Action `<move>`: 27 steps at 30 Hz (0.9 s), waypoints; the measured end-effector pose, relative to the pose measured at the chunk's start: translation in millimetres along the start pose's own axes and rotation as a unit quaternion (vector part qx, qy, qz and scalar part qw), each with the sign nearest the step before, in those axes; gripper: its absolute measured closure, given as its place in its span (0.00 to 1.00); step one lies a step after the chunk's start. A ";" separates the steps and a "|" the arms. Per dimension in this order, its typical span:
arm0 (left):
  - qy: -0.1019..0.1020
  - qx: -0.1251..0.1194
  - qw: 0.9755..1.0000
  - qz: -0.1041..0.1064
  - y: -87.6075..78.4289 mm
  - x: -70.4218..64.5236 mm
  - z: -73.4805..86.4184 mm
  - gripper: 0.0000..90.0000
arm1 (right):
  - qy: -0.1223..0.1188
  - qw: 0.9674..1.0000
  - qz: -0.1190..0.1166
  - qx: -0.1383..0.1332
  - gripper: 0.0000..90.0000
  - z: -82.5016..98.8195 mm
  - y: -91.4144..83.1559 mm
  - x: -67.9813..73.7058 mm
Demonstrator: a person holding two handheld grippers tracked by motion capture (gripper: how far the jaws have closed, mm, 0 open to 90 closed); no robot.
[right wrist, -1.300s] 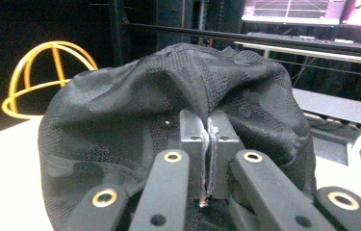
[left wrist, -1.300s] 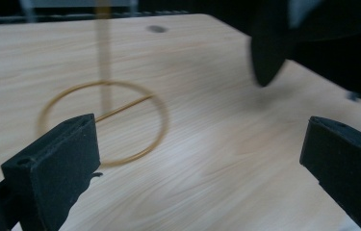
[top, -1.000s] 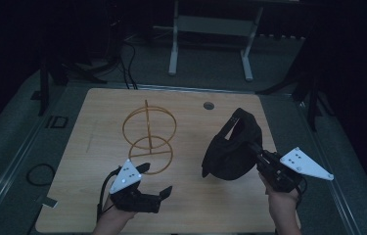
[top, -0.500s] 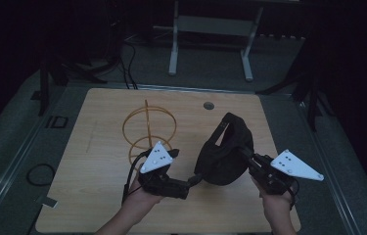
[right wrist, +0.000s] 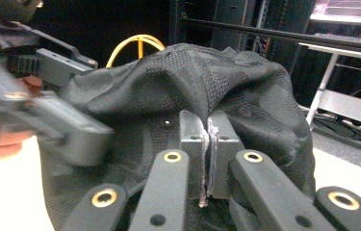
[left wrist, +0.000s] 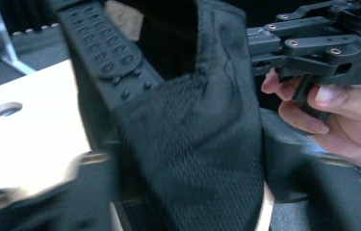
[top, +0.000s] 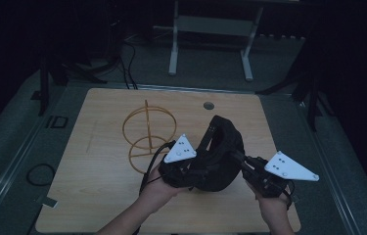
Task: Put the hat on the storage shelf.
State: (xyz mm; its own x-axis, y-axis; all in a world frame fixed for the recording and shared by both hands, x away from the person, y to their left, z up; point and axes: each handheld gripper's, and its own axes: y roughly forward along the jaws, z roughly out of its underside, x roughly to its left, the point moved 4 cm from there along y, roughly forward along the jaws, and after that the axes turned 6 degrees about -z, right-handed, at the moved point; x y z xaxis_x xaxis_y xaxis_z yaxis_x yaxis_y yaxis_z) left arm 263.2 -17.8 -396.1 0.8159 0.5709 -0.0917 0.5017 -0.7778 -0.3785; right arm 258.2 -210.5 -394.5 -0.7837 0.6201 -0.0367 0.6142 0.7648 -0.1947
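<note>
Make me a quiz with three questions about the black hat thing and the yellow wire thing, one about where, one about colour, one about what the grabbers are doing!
1. Where is the wire stand?
A. On the table, beyond the left gripper
B. On the floor
C. Inside the cap

2. What colour is the cap?
A. Red
B. Black
C. White

3. What is the right gripper doing?
A. Lying open on the table
B. Holding the stand
C. Pinching the cap's fabric

Answers: 1 A, the stand sits on the wooden table. 2 B, its mesh looks black. 3 C, the jaws are closed together on a fold of fabric.
</note>
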 end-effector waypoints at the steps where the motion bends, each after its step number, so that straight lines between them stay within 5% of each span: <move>1: 0.003 0.000 1.000 0.003 -0.3 -0.6 -0.5 0.67 | -0.003 1.000 -0.003 0.003 0.97 -0.3 0.7 1.2; 6: 0.025 -0.009 1.000 -0.009 -1.3 -2.9 -1.6 0.97 | 0.008 1.000 -0.010 0.007 0.97 1.4 0.3 -1.0; 13: 0.059 -0.010 0.998 0.005 -2.0 -3.9 3.4 0.99 | 0.016 1.000 -0.020 0.013 0.96 7.5 -0.7 -0.6; 17: 0.059 -0.016 0.998 0.015 -4.9 0.1 4.9 0.99 | 0.025 0.999 -0.018 0.014 0.80 9.7 -5.4 -0.8; 18: 0.055 -0.024 0.998 0.025 -7.1 2.9 4.8 0.99 | 0.040 0.999 -0.022 0.008 0.61 10.4 -9.3 -3.7; 20: 0.065 -0.027 0.997 0.025 -8.3 4.4 4.9 0.99 | 0.058 0.998 -0.028 0.006 0.51 11.5 -12.3 -6.9; 27: 0.071 -0.054 0.994 0.061 -11.0 2.4 1.1 1.00 | 0.096 0.993 -0.061 0.025 0.36 21.4 -8.7 -8.4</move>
State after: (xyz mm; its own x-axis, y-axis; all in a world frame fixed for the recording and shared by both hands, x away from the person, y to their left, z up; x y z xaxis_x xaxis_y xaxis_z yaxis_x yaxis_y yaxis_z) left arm 259.3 -7.6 -393.2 0.9009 0.4339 0.0022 0.4182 -0.8669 -0.2713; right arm 257.5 -226.1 -413.5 -0.8175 0.5484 0.1761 0.5062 0.8299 -0.2344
